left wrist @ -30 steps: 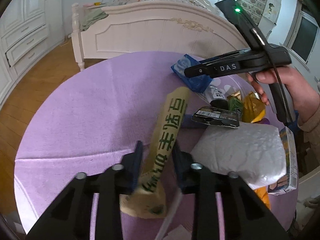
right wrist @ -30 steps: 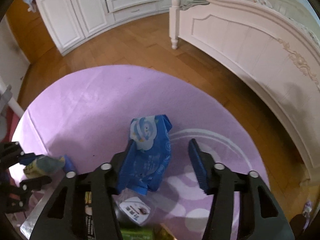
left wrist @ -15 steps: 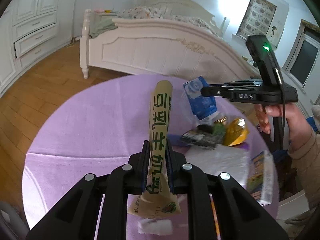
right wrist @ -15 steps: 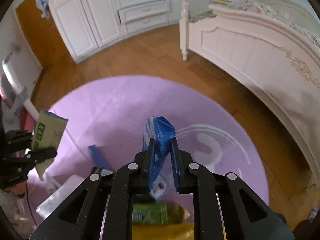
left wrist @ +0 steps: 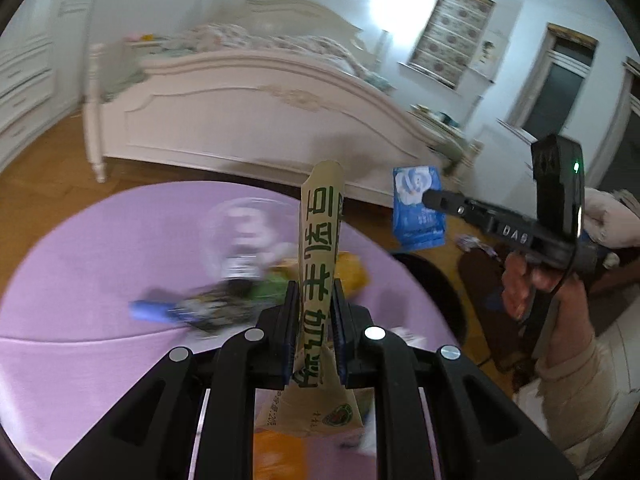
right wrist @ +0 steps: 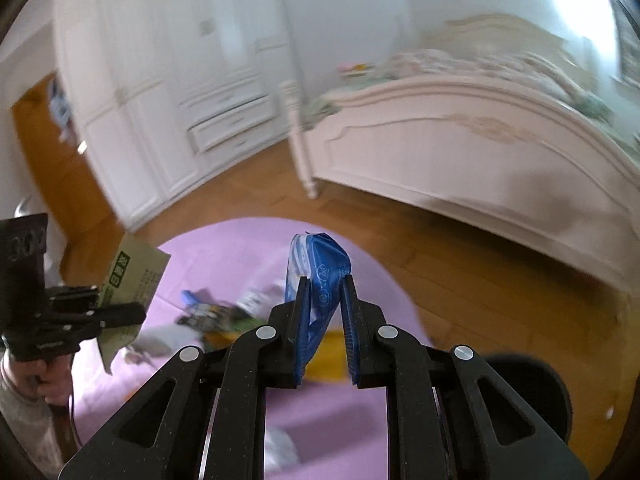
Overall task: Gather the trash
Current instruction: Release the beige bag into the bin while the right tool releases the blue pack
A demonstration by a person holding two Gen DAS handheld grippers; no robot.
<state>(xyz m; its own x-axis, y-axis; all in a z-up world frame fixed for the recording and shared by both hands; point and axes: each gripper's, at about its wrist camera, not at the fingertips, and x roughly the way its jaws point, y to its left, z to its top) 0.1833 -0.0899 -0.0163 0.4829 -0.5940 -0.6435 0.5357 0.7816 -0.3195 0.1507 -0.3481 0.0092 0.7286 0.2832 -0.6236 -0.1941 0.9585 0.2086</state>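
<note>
Fingers [left wrist: 294, 320] of the left gripper [left wrist: 314, 316] pinching a tan paper packet [left wrist: 320, 240] with green lettering, packet upright between the pads, lifted clear of the purple round rug [left wrist: 100, 264]; fingers [right wrist: 301, 320] of the right gripper [right wrist: 325, 320] clamped on a blue wipes pack [right wrist: 318, 280], also held in the air; seen from the left wrist at about two o'clock, beside the white bed [left wrist: 240, 112]; blurred litter pile [left wrist: 224, 300] left on the rug at nine o'clock of the packet.
</note>
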